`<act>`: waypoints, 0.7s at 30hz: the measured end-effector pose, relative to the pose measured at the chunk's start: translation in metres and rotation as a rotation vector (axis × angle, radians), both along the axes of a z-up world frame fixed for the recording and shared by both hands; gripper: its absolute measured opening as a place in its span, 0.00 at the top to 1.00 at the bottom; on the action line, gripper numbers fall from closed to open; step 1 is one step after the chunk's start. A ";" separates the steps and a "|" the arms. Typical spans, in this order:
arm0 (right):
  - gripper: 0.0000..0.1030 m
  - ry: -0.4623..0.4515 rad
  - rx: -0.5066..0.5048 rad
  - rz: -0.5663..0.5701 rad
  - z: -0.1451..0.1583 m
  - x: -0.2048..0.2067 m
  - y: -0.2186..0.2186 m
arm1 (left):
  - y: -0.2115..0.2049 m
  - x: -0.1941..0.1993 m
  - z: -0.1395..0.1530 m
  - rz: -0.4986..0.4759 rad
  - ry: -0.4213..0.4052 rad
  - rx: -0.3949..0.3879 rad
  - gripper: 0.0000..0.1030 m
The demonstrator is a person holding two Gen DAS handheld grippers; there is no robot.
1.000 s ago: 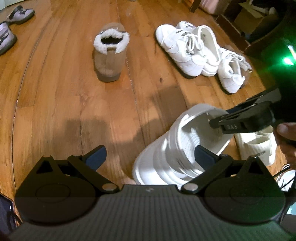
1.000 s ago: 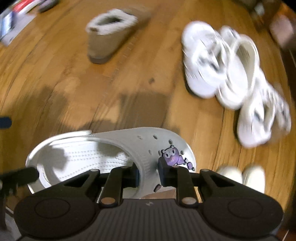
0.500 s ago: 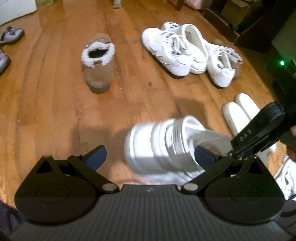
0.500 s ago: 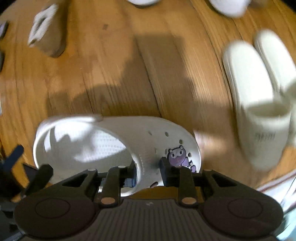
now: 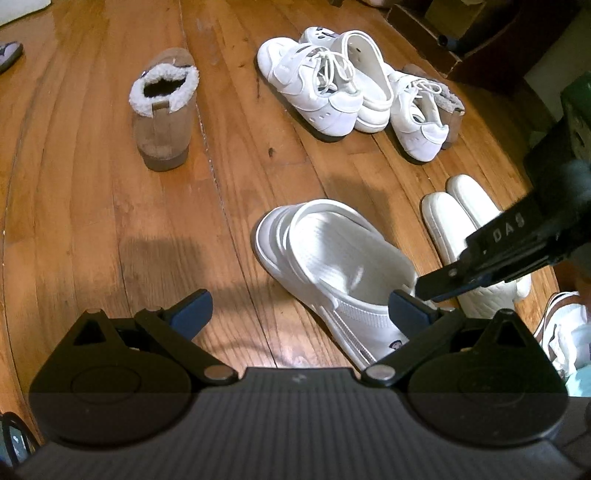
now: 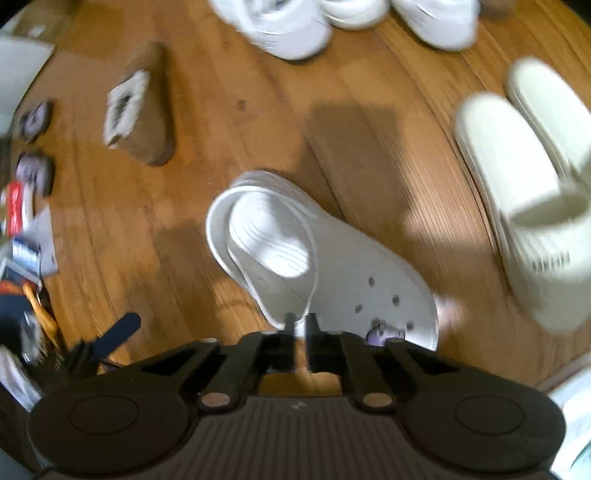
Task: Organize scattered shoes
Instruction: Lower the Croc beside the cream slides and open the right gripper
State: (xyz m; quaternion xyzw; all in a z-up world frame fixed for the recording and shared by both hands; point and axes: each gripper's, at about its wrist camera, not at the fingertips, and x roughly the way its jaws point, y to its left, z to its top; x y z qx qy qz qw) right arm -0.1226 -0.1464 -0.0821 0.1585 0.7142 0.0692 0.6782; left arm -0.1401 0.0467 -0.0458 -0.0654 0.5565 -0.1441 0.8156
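Note:
A white clog (image 5: 332, 266) with a purple charm lies on the wooden floor, heel away from me. My right gripper (image 6: 302, 325) is shut on the clog's (image 6: 314, 258) upper rim near the toe; it reaches in from the right in the left wrist view (image 5: 428, 286). My left gripper (image 5: 299, 308) is open and empty, just behind the clog. A cream pair of slides (image 5: 469, 229) lies to the clog's right, also in the right wrist view (image 6: 528, 192).
A tan fleece-lined slipper (image 5: 162, 107) stands at the far left. White sneakers and a white clog (image 5: 332, 81) are bunched at the back. Dark furniture and boxes (image 5: 461, 33) line the far right. Purple sandals (image 6: 35, 147) and papers (image 6: 26, 229) lie at the left.
The right gripper has swung the clog round and brought it down onto the floor beside the cream slides. The left gripper stays open.

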 end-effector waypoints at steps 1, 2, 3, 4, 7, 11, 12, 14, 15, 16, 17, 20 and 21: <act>0.48 -0.039 -0.018 0.042 -0.002 -0.003 -0.001 | 0.002 0.000 -0.002 0.004 0.007 -0.003 0.00; 0.47 -0.081 -0.037 0.086 -0.003 -0.006 -0.002 | 0.003 0.001 -0.004 0.008 0.013 -0.005 0.00; 0.47 -0.107 -0.044 0.107 -0.004 -0.007 -0.005 | 0.004 0.001 -0.006 0.011 0.020 -0.006 0.00; 0.47 -0.166 -0.053 0.163 -0.005 -0.013 -0.005 | 0.005 0.001 -0.008 0.014 0.028 -0.009 0.00; 0.43 -0.274 -0.056 0.267 -0.006 -0.024 -0.004 | 0.009 0.004 -0.019 0.029 0.071 -0.028 0.00; 0.31 -0.408 -0.054 0.407 -0.001 -0.045 0.004 | 0.013 0.007 -0.033 0.044 0.131 -0.065 0.00; 0.29 -0.413 -0.050 0.412 -0.001 -0.045 0.004 | 0.013 0.008 -0.036 0.046 0.140 -0.072 0.00; 0.29 -0.446 -0.043 0.439 -0.001 -0.047 0.003 | 0.013 0.009 -0.038 0.046 0.145 -0.077 0.00; 0.29 -0.457 -0.048 0.451 -0.001 -0.048 0.004 | 0.012 0.009 -0.039 0.045 0.145 -0.077 0.00; 0.29 -0.486 -0.061 0.479 -0.001 -0.050 0.005 | 0.012 0.009 -0.040 0.043 0.144 -0.079 0.00; 0.29 -0.516 -0.080 0.503 -0.002 -0.053 0.007 | 0.012 0.010 -0.041 0.043 0.145 -0.084 0.00; 0.29 -0.580 -0.129 0.558 -0.004 -0.064 0.012 | 0.013 0.012 -0.045 0.046 0.158 -0.107 0.00; 0.29 -0.587 -0.131 0.566 -0.006 -0.066 0.013 | 0.014 0.013 -0.047 0.047 0.165 -0.116 0.00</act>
